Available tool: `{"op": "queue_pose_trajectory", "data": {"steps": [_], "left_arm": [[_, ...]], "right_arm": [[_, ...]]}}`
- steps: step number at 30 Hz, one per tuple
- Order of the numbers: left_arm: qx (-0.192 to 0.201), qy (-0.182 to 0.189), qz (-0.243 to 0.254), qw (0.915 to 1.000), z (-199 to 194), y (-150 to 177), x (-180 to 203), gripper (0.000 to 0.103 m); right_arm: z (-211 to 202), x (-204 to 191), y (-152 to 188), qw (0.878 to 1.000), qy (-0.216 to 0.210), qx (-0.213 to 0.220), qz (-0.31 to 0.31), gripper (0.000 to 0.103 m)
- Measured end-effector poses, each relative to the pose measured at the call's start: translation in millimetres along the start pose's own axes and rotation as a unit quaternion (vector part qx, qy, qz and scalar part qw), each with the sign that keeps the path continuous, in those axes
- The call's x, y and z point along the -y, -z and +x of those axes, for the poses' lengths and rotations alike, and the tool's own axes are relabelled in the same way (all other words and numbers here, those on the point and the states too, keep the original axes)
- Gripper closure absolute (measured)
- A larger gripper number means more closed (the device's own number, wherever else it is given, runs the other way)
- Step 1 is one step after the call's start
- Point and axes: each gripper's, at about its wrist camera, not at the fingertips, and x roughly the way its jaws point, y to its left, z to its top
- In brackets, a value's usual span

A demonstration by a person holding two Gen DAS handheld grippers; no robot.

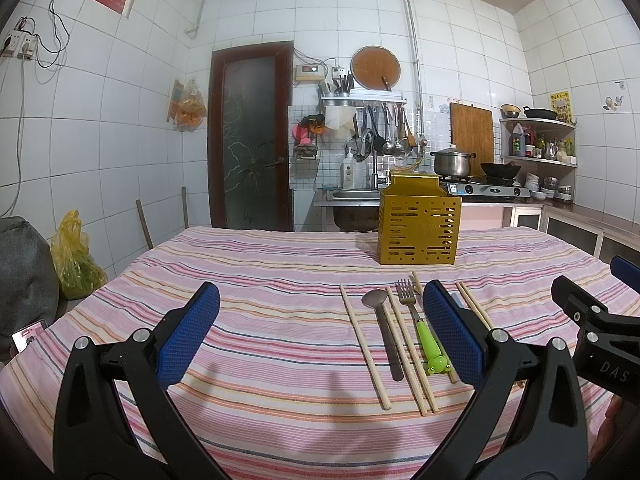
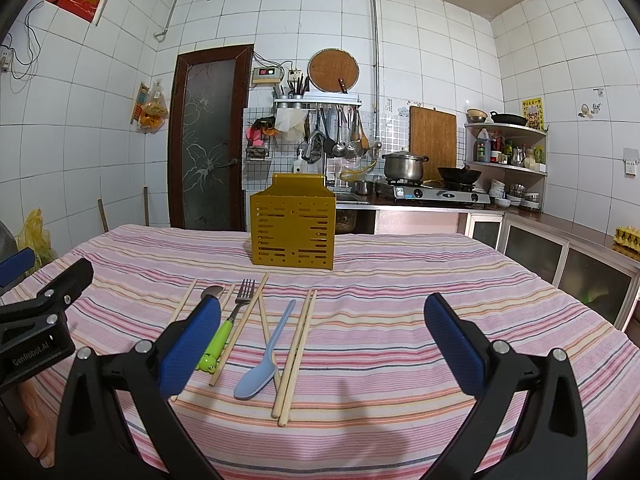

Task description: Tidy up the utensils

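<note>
A yellow slotted utensil holder stands upright on the striped tablecloth. In front of it lie several wooden chopsticks, a metal spoon, a fork with a green frog handle and a light blue spoon. My left gripper is open and empty, left of the utensils. My right gripper is open and empty, with the blue spoon and a chopstick pair lying between its fingers, below them on the cloth.
Behind the table stand a sink, a gas stove with a pot and wok, hanging kitchen tools and a corner shelf. A dark door is at the back. A yellow bag sits left of the table.
</note>
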Motion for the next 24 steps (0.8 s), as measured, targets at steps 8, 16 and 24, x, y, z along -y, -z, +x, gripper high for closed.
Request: {"op": "queue_pose_trajectory", "data": {"steps": [8, 16, 24], "left_arm": [[0.000, 0.000, 0.000, 1.0000, -1.0, -0.5, 0.9, 0.005], [0.001, 0.000, 0.001, 1.0000, -1.2, -0.7, 1.2, 0.005], [0.002, 0.002, 0.001, 1.0000, -3.3, -4.0, 0.6, 0.005]], "right_arm": [[0.0, 0.0, 0.2, 1.000, 0.000, 0.000, 0.001, 0.004], [-0.7, 2.2, 1.4, 1.000, 0.000, 0.000, 0.000, 0.004], [-2.1, 4.1, 1.3, 1.000, 0.002, 0.000, 0.000, 0.004]]}}
